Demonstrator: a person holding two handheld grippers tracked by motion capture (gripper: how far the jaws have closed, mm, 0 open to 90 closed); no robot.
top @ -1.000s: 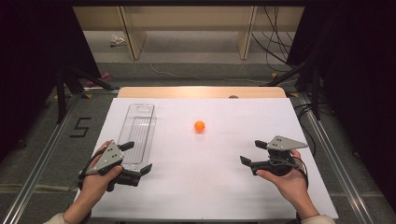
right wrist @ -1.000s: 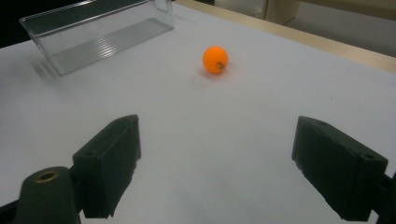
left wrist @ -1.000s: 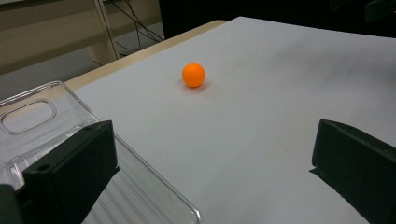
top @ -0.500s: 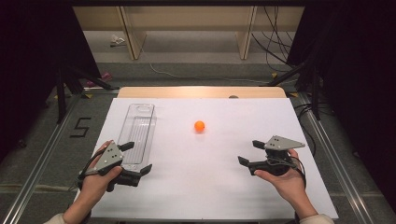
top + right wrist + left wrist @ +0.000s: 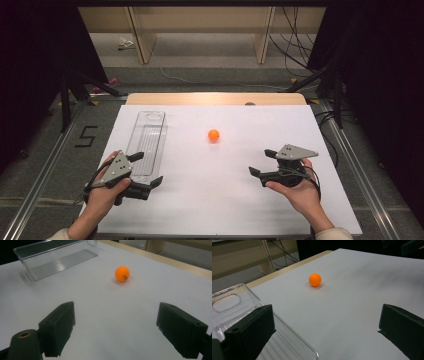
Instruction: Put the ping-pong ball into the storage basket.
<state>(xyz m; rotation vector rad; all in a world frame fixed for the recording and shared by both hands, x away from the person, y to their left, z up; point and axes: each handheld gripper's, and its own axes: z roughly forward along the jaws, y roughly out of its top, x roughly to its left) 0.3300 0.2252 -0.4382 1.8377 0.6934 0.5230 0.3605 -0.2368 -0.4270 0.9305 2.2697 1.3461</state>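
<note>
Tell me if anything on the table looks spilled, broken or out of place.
Nothing stands out. The orange ball sits alone on the white table, the clear tray lies flat and empty at the left, and the left claw and right claw are both open.

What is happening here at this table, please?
A person holds a two-jaw gripper in each hand over a white table. The left gripper is open beside the near end of a clear tray, which looks empty. The right gripper is open too and holds nothing. An orange ball lies alone on the table between them, farther from the person, touched by neither. Both grippers point roughly toward it, so picking it up seems likely next.
</note>
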